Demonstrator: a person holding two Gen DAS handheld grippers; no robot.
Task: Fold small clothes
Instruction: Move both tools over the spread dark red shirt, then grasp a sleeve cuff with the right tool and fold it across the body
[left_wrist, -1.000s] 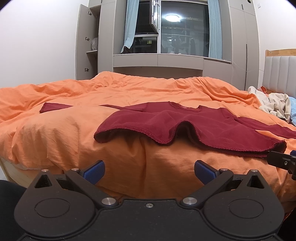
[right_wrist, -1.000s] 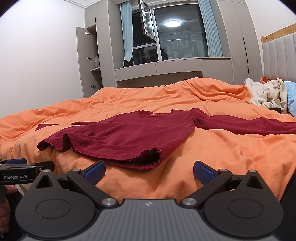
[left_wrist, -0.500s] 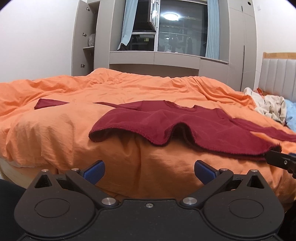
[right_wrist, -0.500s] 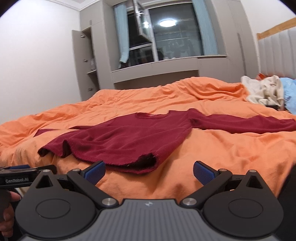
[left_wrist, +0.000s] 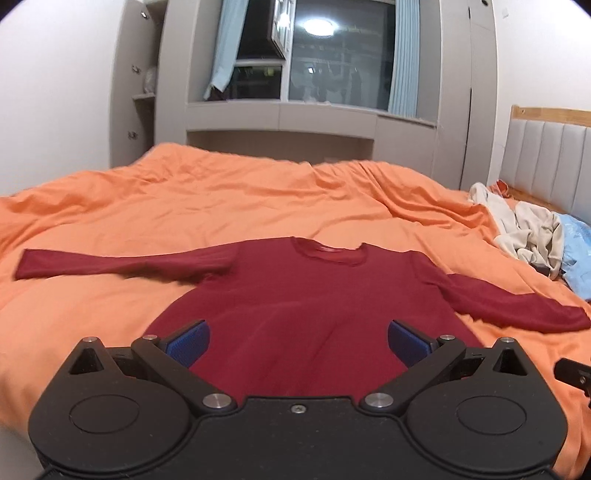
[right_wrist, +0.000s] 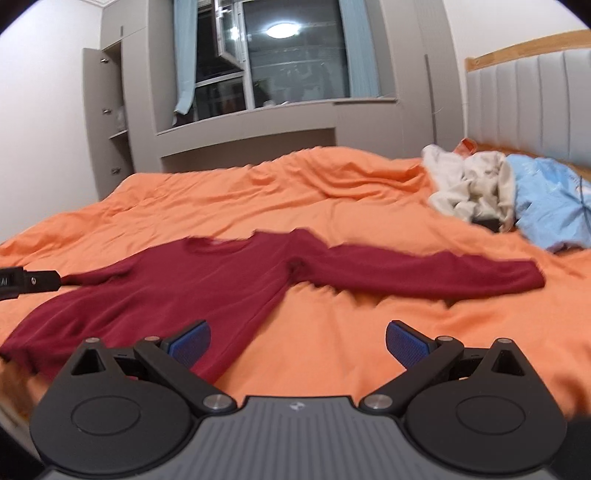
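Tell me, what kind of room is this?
Most likely a bedroom: a bed with an orange duvet and padded headboard, grey built-in wardrobes around a night-dark window, and a red shirt spread out.

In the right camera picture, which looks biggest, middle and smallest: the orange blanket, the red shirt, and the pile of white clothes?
1. Orange blanket: it fills most of the bed.
2. Red shirt: spread flat, sleeves out.
3. White clothes pile: smallest, though it lies farther from the camera, so it may look smaller than it really is.

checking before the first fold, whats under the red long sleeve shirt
The red shirt lies spread on the orange duvet, which shows all around it. Whatever is directly beneath its body is covered and cannot be seen.
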